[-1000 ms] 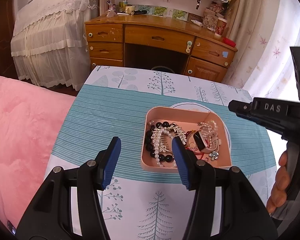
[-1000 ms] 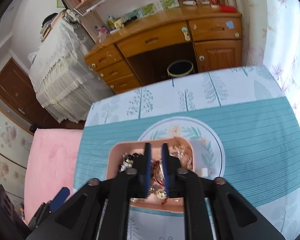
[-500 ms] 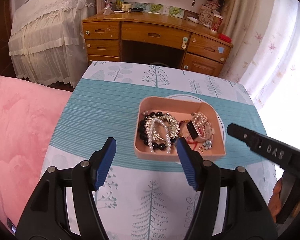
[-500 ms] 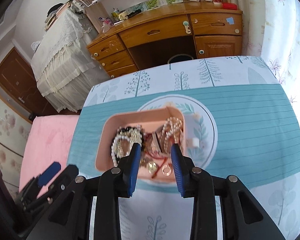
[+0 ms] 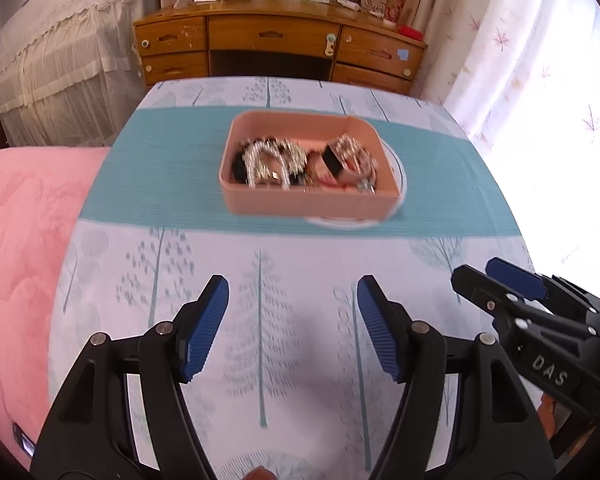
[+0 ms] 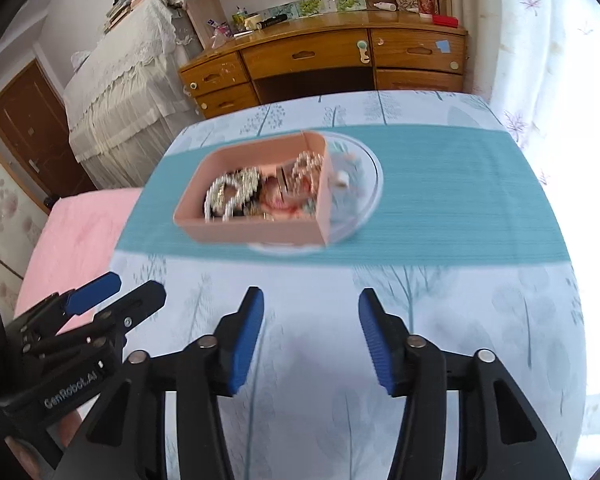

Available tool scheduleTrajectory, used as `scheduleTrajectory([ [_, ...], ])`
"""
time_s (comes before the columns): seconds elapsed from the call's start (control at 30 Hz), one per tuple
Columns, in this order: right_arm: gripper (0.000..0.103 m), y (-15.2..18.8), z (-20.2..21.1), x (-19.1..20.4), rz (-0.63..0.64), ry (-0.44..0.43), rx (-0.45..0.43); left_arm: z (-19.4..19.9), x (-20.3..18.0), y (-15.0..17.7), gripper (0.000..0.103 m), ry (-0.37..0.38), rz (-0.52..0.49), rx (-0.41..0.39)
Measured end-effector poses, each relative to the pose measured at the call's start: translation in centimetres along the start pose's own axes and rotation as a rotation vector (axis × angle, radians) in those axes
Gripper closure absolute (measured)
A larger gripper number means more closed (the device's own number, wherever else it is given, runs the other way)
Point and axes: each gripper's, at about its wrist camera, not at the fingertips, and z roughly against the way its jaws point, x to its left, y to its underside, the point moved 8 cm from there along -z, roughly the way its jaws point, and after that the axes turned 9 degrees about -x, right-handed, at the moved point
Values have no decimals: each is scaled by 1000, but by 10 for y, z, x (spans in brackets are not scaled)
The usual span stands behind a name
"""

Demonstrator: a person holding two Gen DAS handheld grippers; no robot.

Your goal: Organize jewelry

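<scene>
1. Both grippers have pulled back from the pink tray since a second ago, when they hung right over it.
2. Back then the right gripper had its fingers nearly pinched together down in the tray; now they are spread wide and hold nothing.
3. The left gripper is wide open too, and it holds nothing.
4. Both grippers are over the white part of the tablecloth, the part with the tree drawings, well apart from the tray.
5. The tray sits on the teal stripe of the cloth, partly over a round white picture.
6. Inside the tray lies a heap of jewelry: shiny pearl strings on the left and more beads and small bits on the right.
7. A brown wooden desk stands behind the table.
8. A pink blanket lies to the left of the table.
</scene>
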Motion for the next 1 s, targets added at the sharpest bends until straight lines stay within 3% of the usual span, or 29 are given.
scheduleTrajectory([
  [0.1, 50, 19, 20, -4, 5, 13, -8, 12, -6, 17, 39, -11, 2, 8],
  [0.17, 44, 28, 37, -5, 0, 16, -26, 22, -7, 26, 39, -11, 10, 11],
  [0.23, 29, 36, 53, -6, -7, 25, -50, 33, -9, 36, 39, -14, 17, 2],
  [0.3, 23, 45, 70, -4, -1, 26, -81, 44, -10, 44, 39, -34, 12, -12],
  [0.57, 22, 59, 111, 7, 57, 34, -141, 73, -17, 54, 39, -69, 8, -49],
  [1.0, 22, 71, 139, -2, 4, 27, -154, 98, -32, 60, 39, -97, -40, -75],
])
